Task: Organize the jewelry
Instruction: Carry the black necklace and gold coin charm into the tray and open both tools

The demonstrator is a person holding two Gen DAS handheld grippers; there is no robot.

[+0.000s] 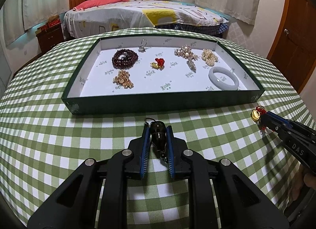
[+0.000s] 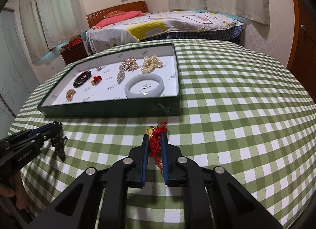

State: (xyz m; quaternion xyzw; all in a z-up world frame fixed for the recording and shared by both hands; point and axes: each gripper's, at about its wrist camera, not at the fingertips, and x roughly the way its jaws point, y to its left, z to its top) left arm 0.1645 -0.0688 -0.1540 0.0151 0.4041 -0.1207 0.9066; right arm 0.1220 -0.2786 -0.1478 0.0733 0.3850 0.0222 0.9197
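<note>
Left tool (image 1: 157, 130): your blue-padded fingers are closed narrow on a dark pendant (image 1: 158, 140), held over the desk (image 1: 59, 130) just near of the tray.
Right tool (image 2: 156, 136): your fingers clamp a red-cord charm (image 2: 156, 146) with a gold bead (image 2: 149, 130) at its far tip, also near of the tray, toward its right end.
Tray (image 1: 158, 104): dark green, white-lined, lying on the checked cloth at the far side of both tools.
Tray contents: dark bead bracelet (image 1: 124, 58) far left; gold bead cluster (image 1: 122, 79) near left; red and gold charm (image 1: 158, 63) centre; silver ring (image 1: 142, 46) at the far wall; two pearl clusters (image 1: 209, 56) far right; pale bangle (image 1: 223, 78) near right.
Background: a bed (image 1: 148, 13) beyond the desk.
</note>
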